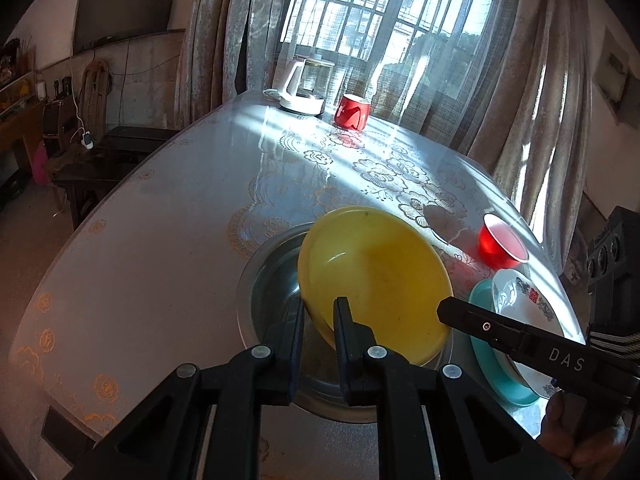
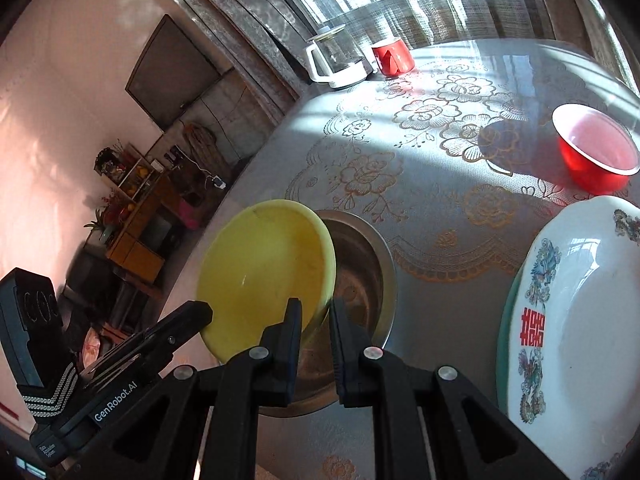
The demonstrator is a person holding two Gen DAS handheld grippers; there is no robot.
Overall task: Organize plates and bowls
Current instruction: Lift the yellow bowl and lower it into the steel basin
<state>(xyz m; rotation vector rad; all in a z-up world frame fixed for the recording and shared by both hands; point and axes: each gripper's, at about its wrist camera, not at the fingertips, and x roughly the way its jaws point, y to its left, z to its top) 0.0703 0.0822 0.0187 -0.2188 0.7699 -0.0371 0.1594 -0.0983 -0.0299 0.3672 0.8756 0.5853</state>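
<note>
Two grippers hold one yellow bowl (image 1: 376, 280) between them; the left gripper (image 1: 320, 312) has its jaws drawn narrow on the bowl's near-left rim, and the right gripper (image 2: 314, 312) has its jaws pinched likewise on the opposite rim; the bowl tilts, its hollow facing the cameras, over one steel basin (image 1: 272, 280) sunk in the table (image 1: 160, 240), and whether it touches the basin I cannot tell. Bowls count two: the yellow one and one red bowl (image 2: 596, 152) with a white rim, standing upright on the table to the right, apart from the rest. Plates count two, stacked: one white plate (image 2: 580, 312) with painted border figures and a red double character on its rim, lying on one teal plate (image 1: 486, 344) whose edge shows beneath it; the stack sits just beside the basin on its right. At the far edge, by the window, stand one white kettle (image 1: 306, 86) with a glass body and one red mug (image 1: 353, 112), near each other. Writing: "DAS" in pale letters on the right gripper's body in the left wrist view; "GenRobot.AI" on the left gripper's body in the right wrist view; a smaller label below it is too fine to read. The table's cloth bears gold flower outlines under a clear cover.
</note>
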